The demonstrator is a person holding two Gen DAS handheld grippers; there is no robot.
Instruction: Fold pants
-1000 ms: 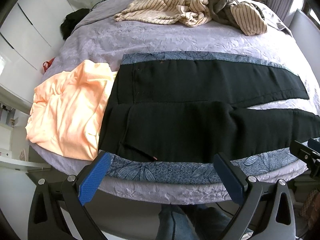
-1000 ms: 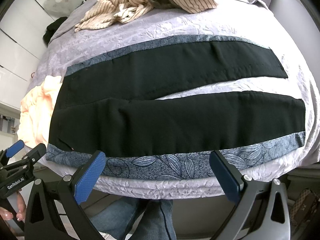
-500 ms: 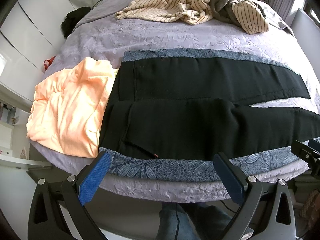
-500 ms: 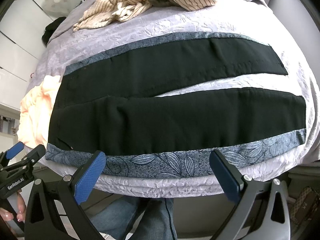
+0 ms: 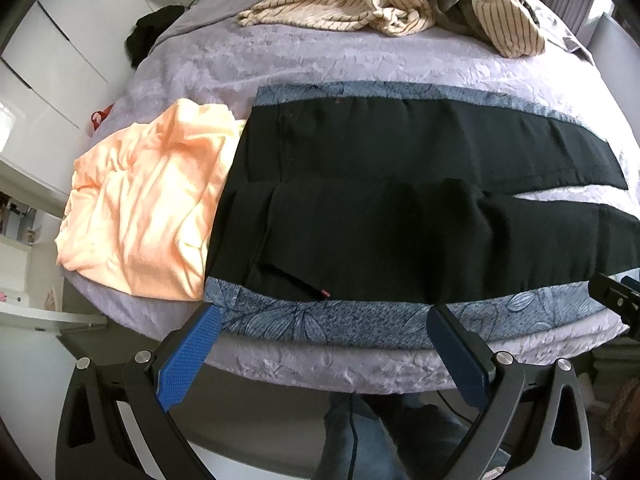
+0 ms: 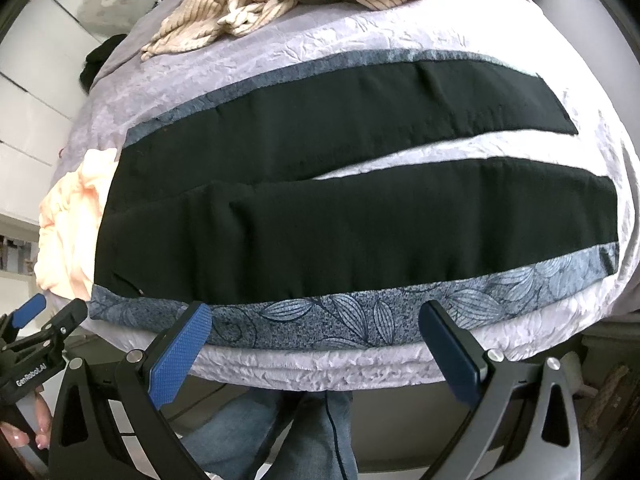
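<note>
Black pants (image 5: 380, 208) with blue leaf-print side stripes lie flat on the bed, waist to the left, the two legs spread apart toward the right. They also show in the right wrist view (image 6: 340, 208). My left gripper (image 5: 324, 316) is open and empty, just in front of the near stripe by the waist. My right gripper (image 6: 316, 314) is open and empty, at the near stripe of the front leg. The left gripper's tip shows at the left edge of the right wrist view (image 6: 44, 320).
The bed has a lilac cover (image 5: 280, 64). An orange garment (image 5: 148, 200) lies left of the waist, touching it. A heap of striped clothes (image 5: 380, 0) lies at the far side. White cupboards (image 5: 48, 72) stand to the left. The person's jeans show below the bed edge.
Both grippers have moved a little closer to the bed's near edge and the pants' front stripe. Both stay open. The pants have not moved.
</note>
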